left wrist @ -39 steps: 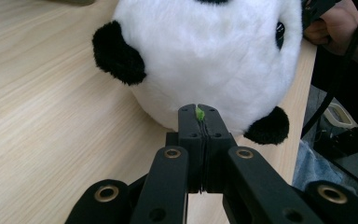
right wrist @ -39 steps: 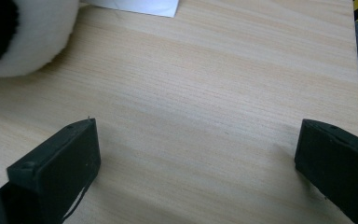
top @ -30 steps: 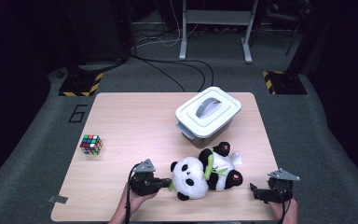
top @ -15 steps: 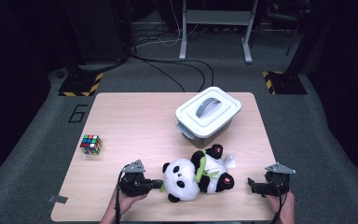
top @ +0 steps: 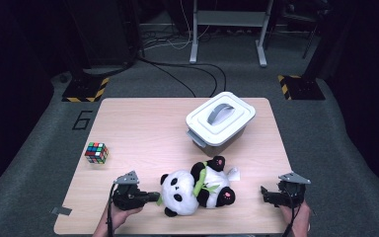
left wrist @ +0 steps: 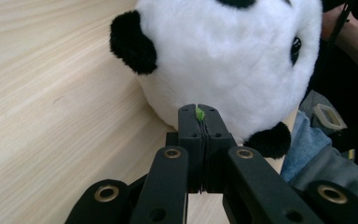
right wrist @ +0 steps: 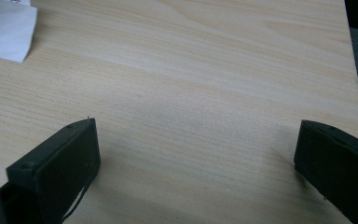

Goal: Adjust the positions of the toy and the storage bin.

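Panda plush [top: 195, 190] lies on its back near the front edge of the table [top: 143, 128], head toward the left gripper [top: 154, 197]. That gripper's jaws are pressed together right at the panda's head, a sliver of green [left wrist: 199, 113] pinched between the tips; what the green bit belongs to is hard to make out. Over on the right, the right gripper [top: 265, 193] sits near the table's front right corner, jaws spread wide over bare wood, holding nothing. A white tag [right wrist: 4, 25] is cut off at the corner of the right gripper view. Behind the panda, the lidded white box [top: 220, 121]; left, a colour cube [top: 96, 152].
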A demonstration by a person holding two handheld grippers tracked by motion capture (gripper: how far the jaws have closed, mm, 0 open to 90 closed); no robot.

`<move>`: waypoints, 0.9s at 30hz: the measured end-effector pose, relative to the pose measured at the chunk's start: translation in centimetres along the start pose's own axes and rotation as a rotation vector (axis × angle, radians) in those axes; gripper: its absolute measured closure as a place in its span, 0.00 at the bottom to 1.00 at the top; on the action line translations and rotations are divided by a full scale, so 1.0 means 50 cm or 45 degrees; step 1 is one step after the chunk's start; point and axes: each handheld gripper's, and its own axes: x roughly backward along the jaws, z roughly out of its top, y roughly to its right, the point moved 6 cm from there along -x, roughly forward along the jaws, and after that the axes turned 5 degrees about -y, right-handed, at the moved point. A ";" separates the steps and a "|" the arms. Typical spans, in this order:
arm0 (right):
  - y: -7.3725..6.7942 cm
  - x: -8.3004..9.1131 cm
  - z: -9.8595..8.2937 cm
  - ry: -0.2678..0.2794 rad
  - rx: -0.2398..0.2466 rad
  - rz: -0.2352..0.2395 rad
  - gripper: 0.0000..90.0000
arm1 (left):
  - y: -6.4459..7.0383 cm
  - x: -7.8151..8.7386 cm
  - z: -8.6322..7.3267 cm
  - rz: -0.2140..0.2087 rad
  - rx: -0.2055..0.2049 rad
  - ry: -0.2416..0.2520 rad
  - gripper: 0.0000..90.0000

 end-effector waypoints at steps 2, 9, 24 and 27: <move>0.004 -0.003 0.001 -0.015 -0.024 0.020 0.00 | -0.008 0.007 0.005 0.024 -0.020 -0.030 0.99; 0.003 -0.002 0.000 -0.012 -0.022 0.012 0.00 | -0.014 0.010 -0.005 0.034 0.013 -0.039 0.99; 0.004 -0.002 0.000 -0.015 -0.035 0.005 0.00 | -0.054 0.045 -0.002 0.073 0.053 -0.103 0.99; 0.005 -0.001 0.000 -0.008 -0.024 -0.004 0.00 | -0.080 0.069 -0.004 0.120 0.078 -0.126 0.99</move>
